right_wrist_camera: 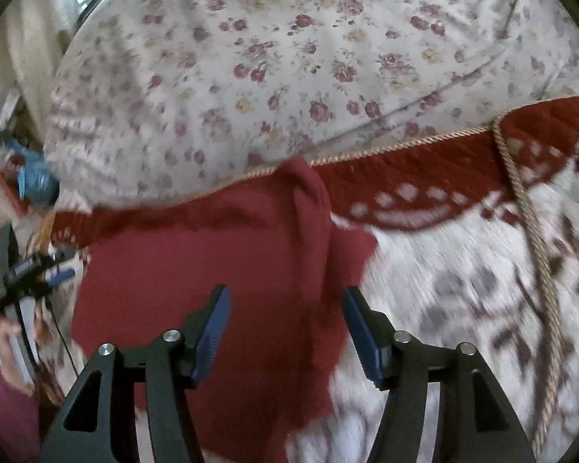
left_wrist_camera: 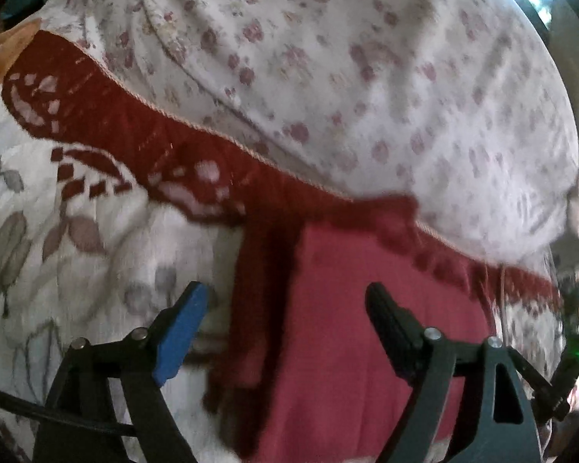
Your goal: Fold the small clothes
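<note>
A small dark-red garment (left_wrist_camera: 351,308) lies flat on a white floral bed cover (left_wrist_camera: 77,231), its left edge bunched into a dark fold. My left gripper (left_wrist_camera: 289,301) is open and empty, hovering over that left edge. The garment also shows in the right wrist view (right_wrist_camera: 212,270), with a raised ridge along its right side. My right gripper (right_wrist_camera: 285,308) is open and empty just above the garment's right edge. The other gripper (right_wrist_camera: 31,270) shows at the far left of the right wrist view.
A dark-red patterned border with beige cord piping (left_wrist_camera: 143,131) runs across the bed behind the garment. A white quilt with small red flowers (right_wrist_camera: 289,61) lies beyond it. A beige cord (right_wrist_camera: 536,254) runs down the right. Clutter (right_wrist_camera: 31,181) sits off the bed's left side.
</note>
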Demonstrator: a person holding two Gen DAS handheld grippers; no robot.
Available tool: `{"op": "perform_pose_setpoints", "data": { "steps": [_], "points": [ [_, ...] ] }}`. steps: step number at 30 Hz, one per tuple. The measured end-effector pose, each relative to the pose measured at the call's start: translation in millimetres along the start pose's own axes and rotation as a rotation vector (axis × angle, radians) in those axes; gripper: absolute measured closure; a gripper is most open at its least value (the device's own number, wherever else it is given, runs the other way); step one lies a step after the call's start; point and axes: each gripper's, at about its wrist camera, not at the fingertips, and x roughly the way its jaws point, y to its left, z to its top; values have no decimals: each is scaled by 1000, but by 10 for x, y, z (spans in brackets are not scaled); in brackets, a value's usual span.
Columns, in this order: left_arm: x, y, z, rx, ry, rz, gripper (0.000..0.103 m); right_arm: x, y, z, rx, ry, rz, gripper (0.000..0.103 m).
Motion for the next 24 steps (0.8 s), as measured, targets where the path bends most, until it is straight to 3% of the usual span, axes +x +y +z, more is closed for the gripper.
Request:
{"op": "perform_pose_setpoints", "data": {
  "steps": [6, 7, 8, 10, 13, 15, 20, 21, 23, 24],
  "points": [
    [-107, -6, -350, 33, 27, -4, 20, -49, 128, -467, -63, 47, 41, 43],
    [-107, 1, -401, 34, 38, 3, 20, -29, 163, -510, -84, 43, 21, 52],
    [-95, 9, -438, 34, 49, 10, 20, -7, 187, -523, -101, 48, 6, 70],
    [-135, 38, -506, 20, 55, 11, 20, -44, 199, -533, -115, 40, -5, 84],
    [-234, 110, -663, -7, 50, -2, 20, -242, 207, -536, -131, 33, 31, 96],
    [-216, 124, -729, -2, 67, 5, 20, -333, 199, -578, -126, 41, 58, 96],
    [-139, 118, -754, 38, 81, 55, 20, -199, 225, -689, -155, 103, -25, 92],
    [-132, 135, -747, 31, 83, 56, 20, -239, 250, -653, -143, 81, -30, 89],
    [-110, 163, -726, 20, 88, 48, 20, -351, 339, -520, -118, 14, -30, 69],
    [-95, 174, -713, 20, 89, 53, 20, -381, 433, -434, -124, -16, -9, 65]
  ]
}}
